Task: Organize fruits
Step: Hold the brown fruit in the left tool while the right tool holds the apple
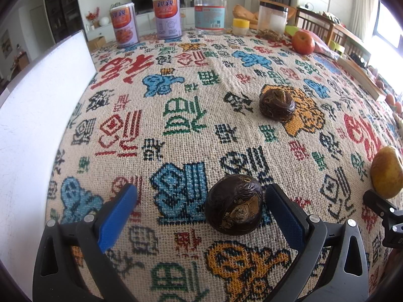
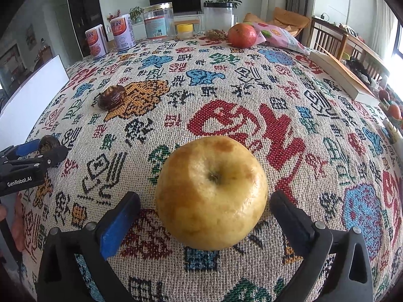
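My left gripper (image 1: 201,193) is open around a dark brown wrinkled fruit (image 1: 234,203) that rests on the patterned tablecloth, close to the right finger. A second dark fruit (image 1: 277,105) lies farther back. My right gripper (image 2: 205,201) is open around a yellow apple (image 2: 211,193) on the cloth, not touching it. The apple also shows in the left wrist view (image 1: 386,172). A red apple (image 1: 303,42) sits at the far side; it also shows in the right wrist view (image 2: 242,35). The left gripper (image 2: 37,156) shows at the left edge of the right wrist view.
A white board (image 1: 37,115) stands along the table's left edge. Two cans (image 1: 124,26), clear jars (image 1: 210,10), a small yellow-lidded jar (image 1: 240,26) and a snack bag (image 2: 282,36) line the far side. A flat box (image 2: 342,78) lies at the right edge.
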